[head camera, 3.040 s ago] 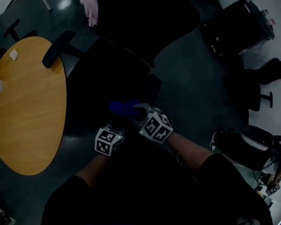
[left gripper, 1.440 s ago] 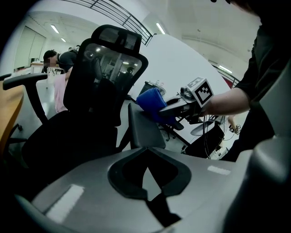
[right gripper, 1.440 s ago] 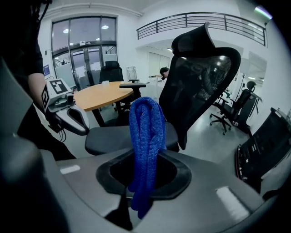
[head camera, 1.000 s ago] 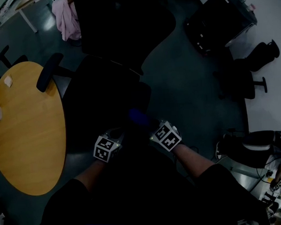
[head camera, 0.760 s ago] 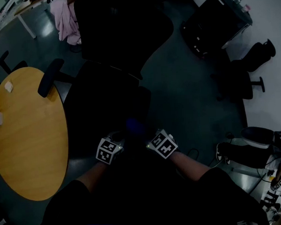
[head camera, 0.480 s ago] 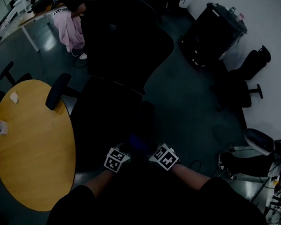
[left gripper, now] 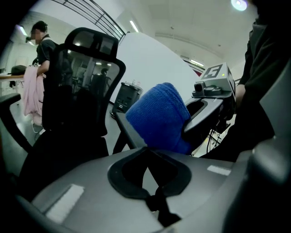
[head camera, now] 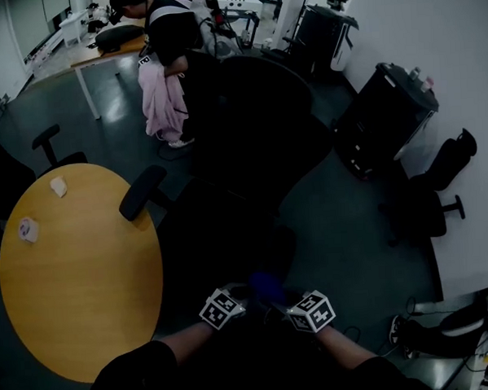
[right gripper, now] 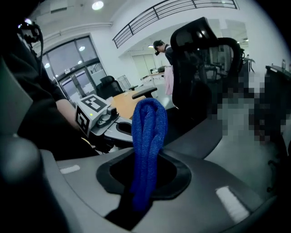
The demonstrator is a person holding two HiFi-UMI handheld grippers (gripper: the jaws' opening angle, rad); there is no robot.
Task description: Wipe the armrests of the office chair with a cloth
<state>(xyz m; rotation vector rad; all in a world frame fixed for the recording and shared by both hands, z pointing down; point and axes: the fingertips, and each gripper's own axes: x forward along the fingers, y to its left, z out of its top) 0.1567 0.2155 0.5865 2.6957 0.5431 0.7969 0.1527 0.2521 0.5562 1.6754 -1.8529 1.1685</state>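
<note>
A black high-backed office chair (head camera: 249, 133) stands in front of me in the head view. Its left armrest (head camera: 143, 192) sticks out toward the round table. Its right armrest (head camera: 278, 247) is dark and hard to make out. My right gripper (head camera: 286, 306) is shut on a folded blue cloth (head camera: 265, 285), which hangs at that armrest's near end. The right gripper view has the cloth (right gripper: 148, 136) rising from the shut jaws beside the grey armrest pad (right gripper: 200, 136). My left gripper (head camera: 233, 295) is close on the cloth's left, shut and empty. The left gripper view shows the cloth (left gripper: 159, 118) just ahead.
A round wooden table (head camera: 77, 280) with two small items is at my left. A person (head camera: 168, 64) with a pink garment stands behind the chair by a desk. A black cabinet (head camera: 387, 117) and another chair (head camera: 428, 197) line the right wall.
Both grippers and the blue cloth have drawn back toward me along the right armrest. The head view has lifted and takes in more of the room.
</note>
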